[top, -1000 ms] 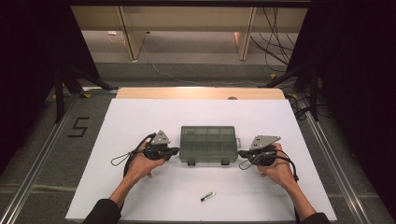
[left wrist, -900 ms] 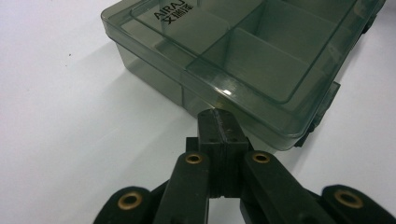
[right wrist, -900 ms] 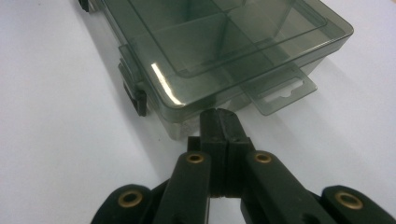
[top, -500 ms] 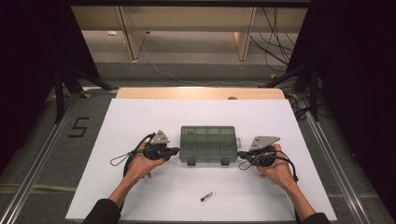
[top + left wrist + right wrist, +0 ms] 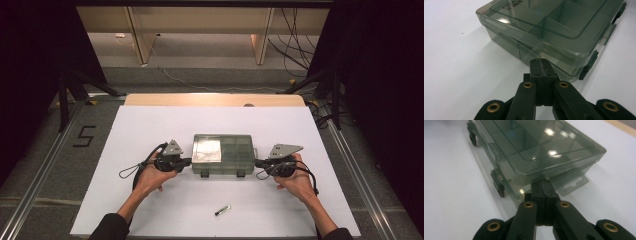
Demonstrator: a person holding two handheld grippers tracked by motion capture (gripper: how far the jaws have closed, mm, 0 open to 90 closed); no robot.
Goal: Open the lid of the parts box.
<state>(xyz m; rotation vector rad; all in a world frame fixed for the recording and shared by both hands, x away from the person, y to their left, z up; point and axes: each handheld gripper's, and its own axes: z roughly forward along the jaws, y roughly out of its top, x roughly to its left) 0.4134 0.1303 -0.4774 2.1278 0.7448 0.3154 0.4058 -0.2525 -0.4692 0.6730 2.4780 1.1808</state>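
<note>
A smoky clear plastic compartment box lies lid-closed in the middle of the white table top, its two dark latches on the near side. My left gripper is shut with nothing between its jaws, tips against the box's left end. My right gripper is also shut with nothing held, tips at the box's right end by its hang tab. In the left gripper view the closed tips meet the box wall near a corner latch. The right gripper's tips sit just under the lid edge.
A small dark pen-like object lies on the white sheet near the front edge. A wooden strip runs along the table's far edge. Cables and stand legs are on the floor beyond.
</note>
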